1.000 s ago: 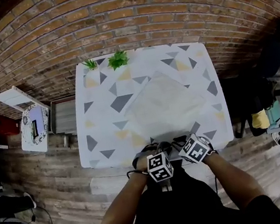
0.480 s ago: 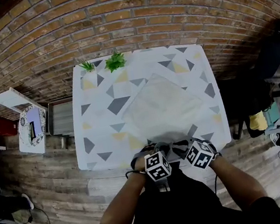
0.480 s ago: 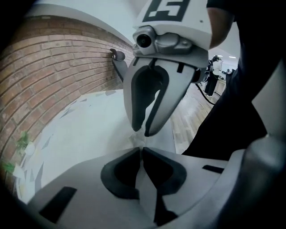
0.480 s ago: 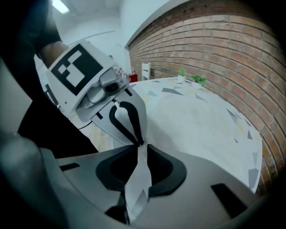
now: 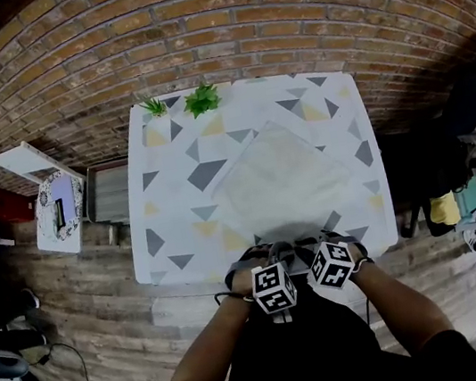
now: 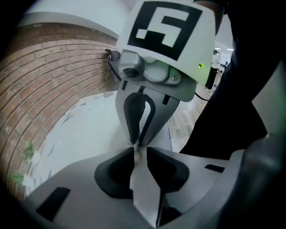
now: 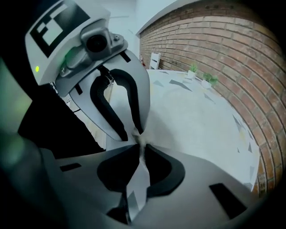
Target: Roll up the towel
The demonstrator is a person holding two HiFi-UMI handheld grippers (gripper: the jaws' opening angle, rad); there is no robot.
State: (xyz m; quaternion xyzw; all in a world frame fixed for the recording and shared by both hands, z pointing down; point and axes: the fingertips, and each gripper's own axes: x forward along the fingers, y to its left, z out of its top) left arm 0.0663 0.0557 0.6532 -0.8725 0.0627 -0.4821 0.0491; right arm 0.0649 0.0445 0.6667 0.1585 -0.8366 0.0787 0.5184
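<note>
As the pale square cloth towel [image 5: 282, 182] lies cornerwise on the white bench patterned with grey and yellow triangles [image 5: 165, 184], its near corner points at the person and its diagonal runs straight away from them. Two small green potted plants [image 5: 200, 101] sit well apart at the far left edge, no hindrance. The left tongs [image 6: 139, 151], jaws just opening, stand slightly apart around that corner. The right tongs [image 7: 139, 147], just beside, pinch it, jaws having closed further. Both are equally near.
</note>
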